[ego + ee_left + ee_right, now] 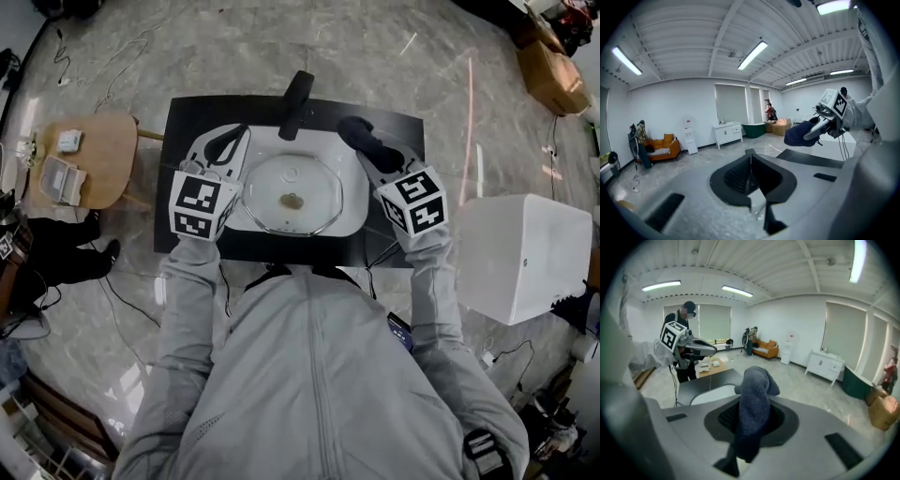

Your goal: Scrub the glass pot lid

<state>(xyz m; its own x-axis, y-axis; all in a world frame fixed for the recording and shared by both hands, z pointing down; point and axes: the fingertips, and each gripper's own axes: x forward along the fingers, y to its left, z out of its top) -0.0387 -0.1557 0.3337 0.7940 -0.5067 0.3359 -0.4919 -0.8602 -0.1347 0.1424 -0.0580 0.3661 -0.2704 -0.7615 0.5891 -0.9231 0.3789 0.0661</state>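
Glass pot lid (pixel 311 182) in white basin (pixel 350 223) — black table (pixel 192 117).

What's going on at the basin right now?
A person holds a gripper in each hand over a white basin on a black table. The glass lid lies in the basin, with a brown smear at its middle. The right gripper clamps a dark cloth, held in the air. The left gripper is shut beside the lid's left edge.
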